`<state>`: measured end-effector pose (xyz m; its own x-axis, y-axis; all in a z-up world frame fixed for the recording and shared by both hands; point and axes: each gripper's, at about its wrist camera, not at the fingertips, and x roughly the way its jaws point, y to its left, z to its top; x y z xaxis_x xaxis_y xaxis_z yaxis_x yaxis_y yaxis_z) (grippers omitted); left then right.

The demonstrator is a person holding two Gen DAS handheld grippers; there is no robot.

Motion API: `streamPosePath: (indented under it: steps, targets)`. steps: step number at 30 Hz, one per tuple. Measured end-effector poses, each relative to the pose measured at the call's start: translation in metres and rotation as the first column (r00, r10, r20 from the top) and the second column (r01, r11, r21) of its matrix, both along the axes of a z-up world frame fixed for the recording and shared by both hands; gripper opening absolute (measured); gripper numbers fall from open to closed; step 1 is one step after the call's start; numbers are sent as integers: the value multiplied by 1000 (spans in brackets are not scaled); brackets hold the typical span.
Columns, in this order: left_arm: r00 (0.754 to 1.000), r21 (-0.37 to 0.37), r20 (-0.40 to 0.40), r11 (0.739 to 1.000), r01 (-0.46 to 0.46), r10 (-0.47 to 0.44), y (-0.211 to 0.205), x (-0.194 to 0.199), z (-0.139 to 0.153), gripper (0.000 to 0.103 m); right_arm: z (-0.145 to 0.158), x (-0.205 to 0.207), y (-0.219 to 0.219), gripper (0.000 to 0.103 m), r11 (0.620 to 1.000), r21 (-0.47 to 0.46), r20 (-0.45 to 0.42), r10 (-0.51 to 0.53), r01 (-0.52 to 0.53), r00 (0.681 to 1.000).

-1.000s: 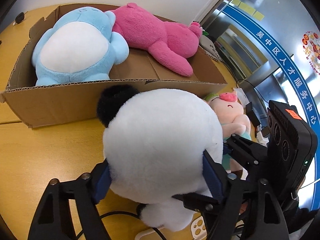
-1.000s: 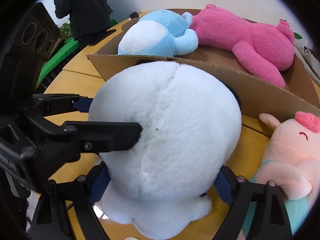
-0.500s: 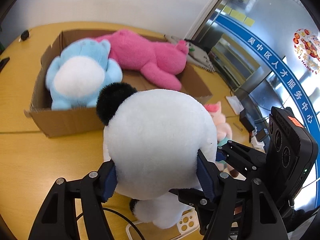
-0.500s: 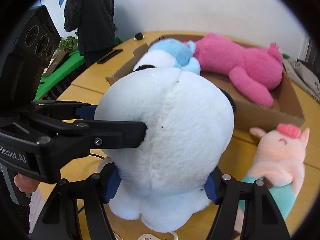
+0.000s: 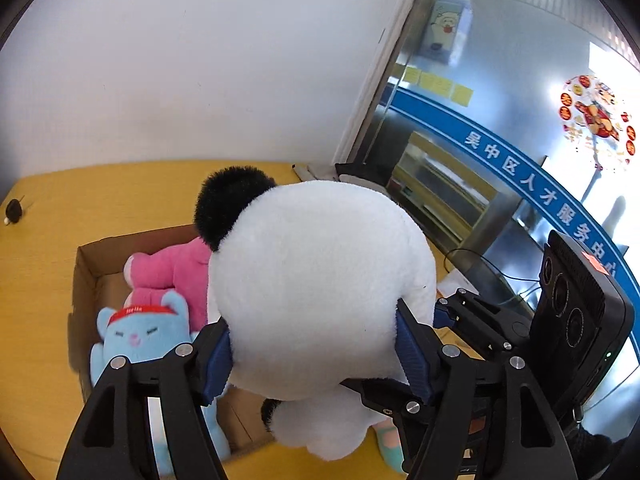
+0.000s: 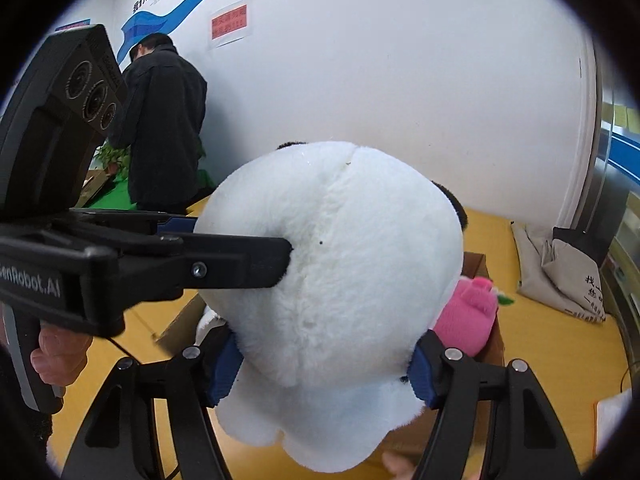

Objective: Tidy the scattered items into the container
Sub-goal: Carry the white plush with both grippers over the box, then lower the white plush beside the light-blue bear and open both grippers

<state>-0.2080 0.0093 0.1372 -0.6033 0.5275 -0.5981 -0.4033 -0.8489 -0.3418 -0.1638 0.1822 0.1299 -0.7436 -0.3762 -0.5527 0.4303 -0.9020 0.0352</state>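
Observation:
A big white panda plush (image 5: 320, 280) with black ears hangs in the air above the cardboard box (image 5: 86, 280). My left gripper (image 5: 316, 356) is shut on its lower sides, the blue pads pressed into the fur while the jaws ease open slightly. My right gripper (image 6: 322, 372) grips the same panda (image 6: 340, 280) from another side, and a left finger (image 6: 240, 260) digs into the fur there. Inside the box lie a blue plush (image 5: 140, 332) and a pink plush (image 5: 176, 272). A pink pig plush (image 5: 390, 444) peeks out below the panda, outside the box.
The box stands on a yellow wooden table (image 5: 44, 248). A small black object (image 5: 14, 210) lies at its far left edge. A grey bag (image 6: 560, 276) rests at the far right. A person in a dark coat (image 6: 160, 120) stands by the wall behind.
Both grippers rose with the panda from table level beside the box to above its near wall. The view now looks down into the box, and the pig has dropped almost out of sight.

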Motion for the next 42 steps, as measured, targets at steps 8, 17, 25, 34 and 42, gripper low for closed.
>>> streamPosePath:
  steps: [8, 17, 25, 34, 42]
  targets:
    - [952, 7, 299, 998, -65, 60, -16, -63, -139, 80, -118, -75, 0, 69, 1000, -13, 307, -5, 9, 952]
    - [957, -119, 285, 993, -13, 47, -9, -56, -147, 84, -151, -72, -27, 71, 995, 62, 399, -92, 74, 912]
    - [960, -95, 278, 995, -2, 29, -16, -39, -137, 86, -154, -36, -45, 69, 995, 52, 437, -97, 82, 894]
    - [964, -102, 265, 995, -11, 38, -24, -23, -135, 95, -154, -7, -59, 70, 987, 59, 417, -163, 153, 894]
    - [969, -186, 72, 957, -221, 238, -38, 39, -86, 103, -104, 14, -27, 81, 969, 81, 252, -246, 233, 936]
